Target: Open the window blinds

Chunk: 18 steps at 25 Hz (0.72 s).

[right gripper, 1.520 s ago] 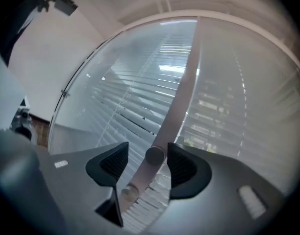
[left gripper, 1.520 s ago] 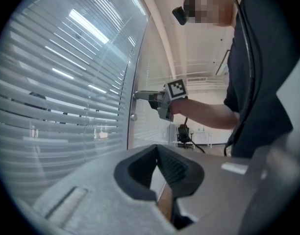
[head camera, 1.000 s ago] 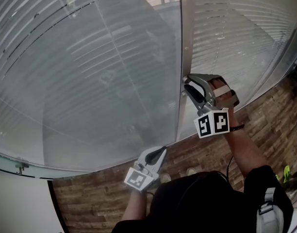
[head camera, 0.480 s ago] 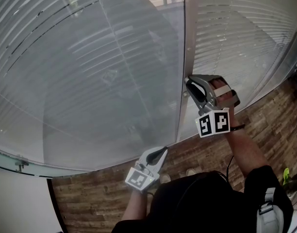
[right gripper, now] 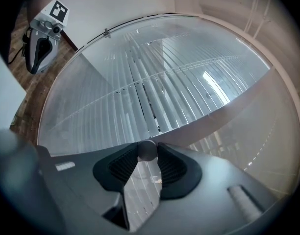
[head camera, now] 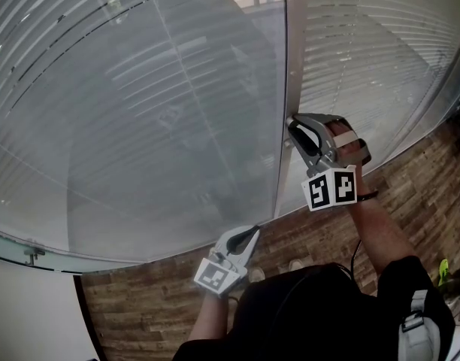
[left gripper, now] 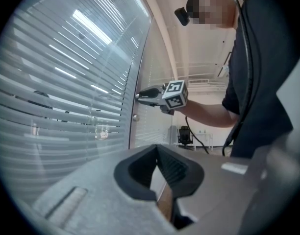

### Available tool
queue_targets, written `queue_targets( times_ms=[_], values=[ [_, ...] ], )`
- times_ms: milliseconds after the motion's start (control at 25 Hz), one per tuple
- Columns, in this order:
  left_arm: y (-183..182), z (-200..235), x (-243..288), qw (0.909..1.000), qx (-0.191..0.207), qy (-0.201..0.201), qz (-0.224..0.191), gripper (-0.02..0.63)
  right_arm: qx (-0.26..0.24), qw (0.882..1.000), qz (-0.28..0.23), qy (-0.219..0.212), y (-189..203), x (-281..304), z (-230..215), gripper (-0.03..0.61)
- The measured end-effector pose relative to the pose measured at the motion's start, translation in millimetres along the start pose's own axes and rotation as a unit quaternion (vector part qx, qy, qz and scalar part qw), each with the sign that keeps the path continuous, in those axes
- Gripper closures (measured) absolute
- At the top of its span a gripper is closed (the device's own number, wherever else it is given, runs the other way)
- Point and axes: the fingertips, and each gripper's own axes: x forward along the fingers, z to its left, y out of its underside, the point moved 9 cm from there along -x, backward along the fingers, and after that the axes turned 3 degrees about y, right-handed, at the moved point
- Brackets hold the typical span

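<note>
Grey slatted blinds (head camera: 140, 111) hang behind the glass on both sides of a pale upright frame post (head camera: 290, 66). A small round knob (right gripper: 147, 151) sticks out of that post. My right gripper (head camera: 293, 122) points level at the post. Its jaws have just been closing, and its pads now press on the knob from both sides. My left gripper (head camera: 253, 231) hangs lower and nearer to me, shut with nothing in it and clear of the glass. The left gripper view shows the right gripper (left gripper: 139, 96) against the post.
A second small knob (left gripper: 135, 117) sits lower on the same post. Wood-pattern floor (head camera: 410, 186) runs along the foot of the window. A white ledge (head camera: 34, 307) is at the lower left. An office chair (left gripper: 185, 135) stands far back in the room.
The right gripper's jaws have drawn in around the knob on the post. Both hands stay where they were, and the blinds look the same.
</note>
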Motion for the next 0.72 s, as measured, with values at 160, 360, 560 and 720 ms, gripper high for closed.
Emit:
queue_targets(
  times_ms=[160, 360, 560, 720],
  values=[
    [-0.2, 0.7, -2.6, 1.0, -0.001, -0.003, -0.001, 0.609, 0.02, 1.0, 0.002, 0.001, -0.4, 0.4, -0.5, 0.449],
    [0.9, -1.0, -3.2, 1.0, 0.0, -0.002, 0.002, 0.609, 0.049, 0.999, -0.001, 0.0, 0.1, -0.3, -1.6, 0.449],
    [1.5, -2.2, -3.8, 1.0, -0.004, -0.001, 0.002, 0.609, 0.091, 0.996, -0.001, 0.001, 0.3, -0.9, -2.8, 0.449],
    [4.1, -1.0, -5.4, 0.9999, -0.008, -0.002, 0.007, 0.609, 0.139, 0.99, -0.003, -0.002, 1.4, -0.4, -5.3, 0.448]
  ],
)
